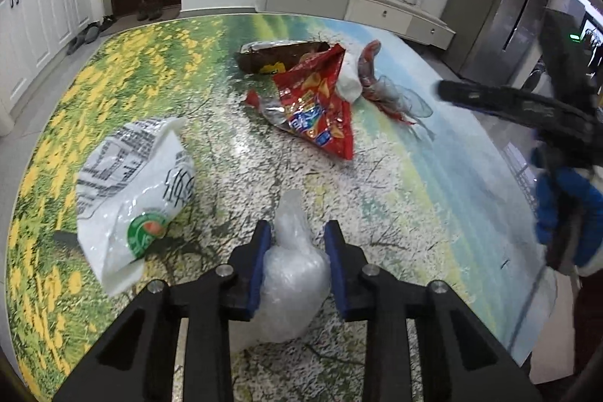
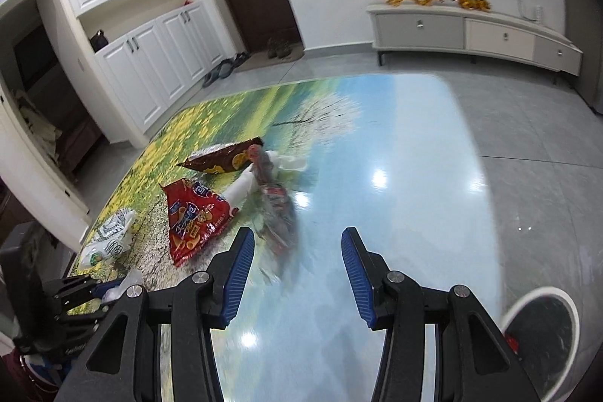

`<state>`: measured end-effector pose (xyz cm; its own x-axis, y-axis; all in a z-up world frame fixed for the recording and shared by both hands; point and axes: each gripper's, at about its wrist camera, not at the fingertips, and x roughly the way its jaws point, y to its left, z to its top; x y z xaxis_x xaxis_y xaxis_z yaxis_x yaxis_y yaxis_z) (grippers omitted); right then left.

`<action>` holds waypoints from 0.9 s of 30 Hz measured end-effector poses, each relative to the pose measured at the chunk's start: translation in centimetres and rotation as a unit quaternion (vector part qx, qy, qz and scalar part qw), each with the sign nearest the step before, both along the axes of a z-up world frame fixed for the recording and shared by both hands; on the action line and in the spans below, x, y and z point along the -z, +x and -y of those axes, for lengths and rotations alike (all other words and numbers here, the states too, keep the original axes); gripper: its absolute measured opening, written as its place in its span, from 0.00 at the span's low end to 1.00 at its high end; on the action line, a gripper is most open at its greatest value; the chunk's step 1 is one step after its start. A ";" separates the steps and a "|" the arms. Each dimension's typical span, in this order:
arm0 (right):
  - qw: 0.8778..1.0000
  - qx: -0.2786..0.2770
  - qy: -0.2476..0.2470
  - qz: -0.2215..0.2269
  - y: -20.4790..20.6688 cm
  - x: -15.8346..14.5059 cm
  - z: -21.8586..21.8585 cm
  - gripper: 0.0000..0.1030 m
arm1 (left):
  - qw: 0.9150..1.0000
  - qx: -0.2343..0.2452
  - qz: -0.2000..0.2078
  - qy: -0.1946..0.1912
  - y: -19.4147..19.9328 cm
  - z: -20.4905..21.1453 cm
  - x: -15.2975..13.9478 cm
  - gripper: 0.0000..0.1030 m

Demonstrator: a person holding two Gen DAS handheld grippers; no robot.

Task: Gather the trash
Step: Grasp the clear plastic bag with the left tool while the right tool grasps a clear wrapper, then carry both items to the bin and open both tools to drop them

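Observation:
My left gripper point(image 1: 297, 262) is shut on a wad of clear plastic film point(image 1: 290, 274) that rests on the landscape-printed table point(image 1: 433, 194). To its left lies a white printed plastic bag point(image 1: 132, 198). Further off are a red snack bag point(image 1: 316, 100), a brown snack bag point(image 1: 279, 57), a white tissue point(image 1: 348, 78) and a clear red-printed wrapper point(image 1: 392, 93). My right gripper point(image 2: 297, 274) hangs open over the table point(image 2: 395, 176) with nothing between its pads. The clear wrapper point(image 2: 275, 210) lies just beyond its left finger, next to the red bag point(image 2: 196, 217).
A round white bin with a dark liner point(image 2: 542, 338) stands on the floor at the table's right. A blue-gloved hand point(image 1: 565, 213) is at the right edge. A TV cabinet point(image 2: 471, 29) and white cupboards point(image 2: 150, 70) line the walls.

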<state>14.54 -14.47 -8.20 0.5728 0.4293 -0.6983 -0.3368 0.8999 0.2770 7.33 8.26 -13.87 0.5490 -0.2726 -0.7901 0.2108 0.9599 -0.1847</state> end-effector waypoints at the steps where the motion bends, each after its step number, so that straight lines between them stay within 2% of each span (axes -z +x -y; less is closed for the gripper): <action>1: 1.000 -0.007 -0.002 -0.004 0.7 0.5 -0.7 0.44 | 1.000 0.002 -0.002 -0.007 0.2 -0.1 0.0 0.27; 9: 0.999 -0.035 -0.021 -0.018 3.5 2.5 -4.0 0.44 | 0.999 0.012 -0.011 -0.037 0.8 -0.8 0.1 0.26; 12: 0.998 -0.037 -0.034 -0.023 4.0 3.0 -4.6 0.36 | 0.999 0.015 -0.012 -0.042 0.8 -0.7 0.1 0.26; 14: 0.998 -0.037 -0.042 -0.022 4.0 3.3 -4.8 0.23 | 0.999 0.015 -0.011 -0.044 0.8 -0.7 0.1 0.26; 17: 0.998 -0.037 -0.041 -0.023 3.6 3.3 -4.6 0.14 | 0.999 0.015 -0.009 -0.048 0.5 -0.7 -0.2 0.26; 20: 0.999 -0.035 -0.031 -0.022 2.7 3.0 -4.1 0.09 | 0.999 0.013 -0.002 -0.050 -0.2 -0.6 -0.9 0.26; 27: 0.999 -0.034 -0.007 -0.008 -1.4 0.9 -2.6 0.06 | 0.998 0.014 0.018 -0.057 -2.6 -0.3 -3.1 0.26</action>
